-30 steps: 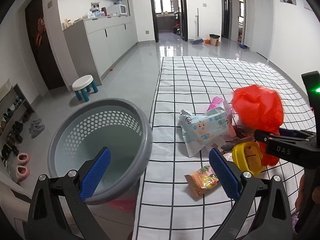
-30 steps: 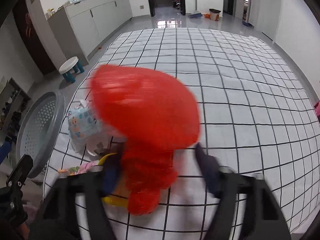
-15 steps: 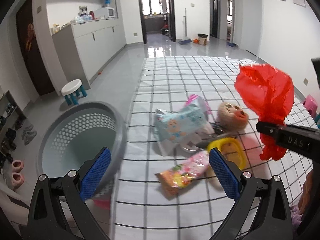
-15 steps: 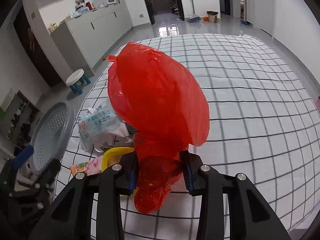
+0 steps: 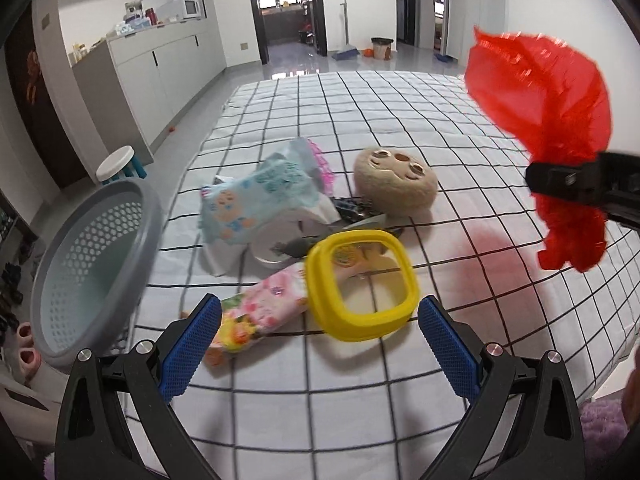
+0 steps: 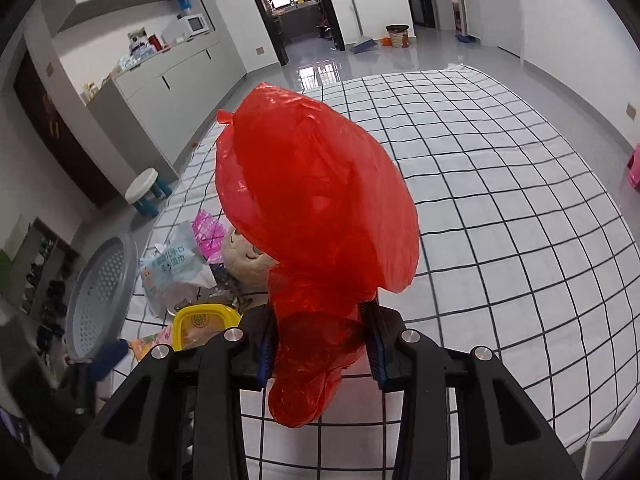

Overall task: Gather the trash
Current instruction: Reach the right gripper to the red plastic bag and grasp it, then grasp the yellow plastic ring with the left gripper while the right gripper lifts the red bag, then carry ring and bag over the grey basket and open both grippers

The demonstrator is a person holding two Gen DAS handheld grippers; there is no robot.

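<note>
You had the red plastic bag (image 6: 316, 208) pinched at its bunched neck by the right gripper (image 6: 320, 344), lifted clear above the checked sheet (image 5: 400, 128) so it could billow and travel to the grey basket (image 5: 92, 264) at the near left edge. Your left gripper (image 5: 318, 350) hung wide apart, empty, framing the yellow lid (image 5: 362, 284) and snack wrapper (image 5: 260, 312). Wipes pack (image 5: 256, 200) and round plush (image 5: 394, 186) lay farther back. Bag contents were unreadable; the bag hid part of the pile.
</note>
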